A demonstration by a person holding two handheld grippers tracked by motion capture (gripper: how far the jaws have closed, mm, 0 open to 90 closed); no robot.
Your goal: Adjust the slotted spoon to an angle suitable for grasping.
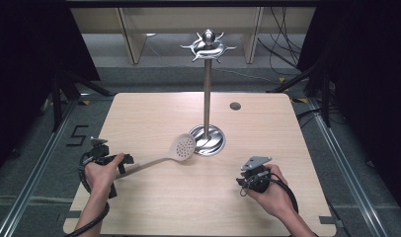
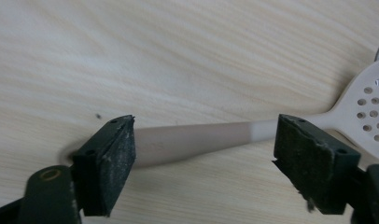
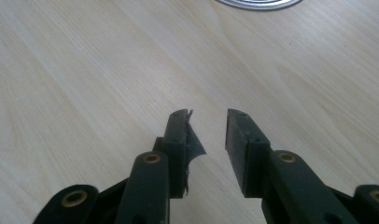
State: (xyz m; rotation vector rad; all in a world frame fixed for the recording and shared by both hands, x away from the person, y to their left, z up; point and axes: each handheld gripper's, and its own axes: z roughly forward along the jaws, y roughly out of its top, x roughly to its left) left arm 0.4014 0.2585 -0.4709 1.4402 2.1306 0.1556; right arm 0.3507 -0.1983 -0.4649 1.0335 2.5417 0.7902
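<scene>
Lying flat on the desk [image 1: 154, 217], the slotted spoon [image 1: 161, 157] has its round perforated head just beside the base of the metal stand [image 1: 207, 89], with its handle running back toward the left tool [image 1: 125, 162]. That tool stands apart, one jaw on each side of the handle, and neither pad presses on it. The right tool [image 1: 251, 170] hovers over bare desk well away from the spoon, its jaws partly apart with nothing between them.

As a judgement, the spoon looks like light plastic: stiff enough to lift from one end without bending much, but smooth and rounded, so it could roll or slide in a loose hold. The head is the heavier end, so a hold far back on the handle would let it droop. Taking it nearer the neck, where the handle widens into the head, should keep it steadier.

From the left tool's own camera, the handle [image 2: 192, 142] crosses between the pads with a clear gap on both sides, and the holes in the head are plain; the high view blurs that gap. The high view alone shows the stand's full height and the hooks at its top [image 1: 207, 47]. In the right gripper view, one pad's [image 3: 190, 144] lining is torn and curling.
</scene>
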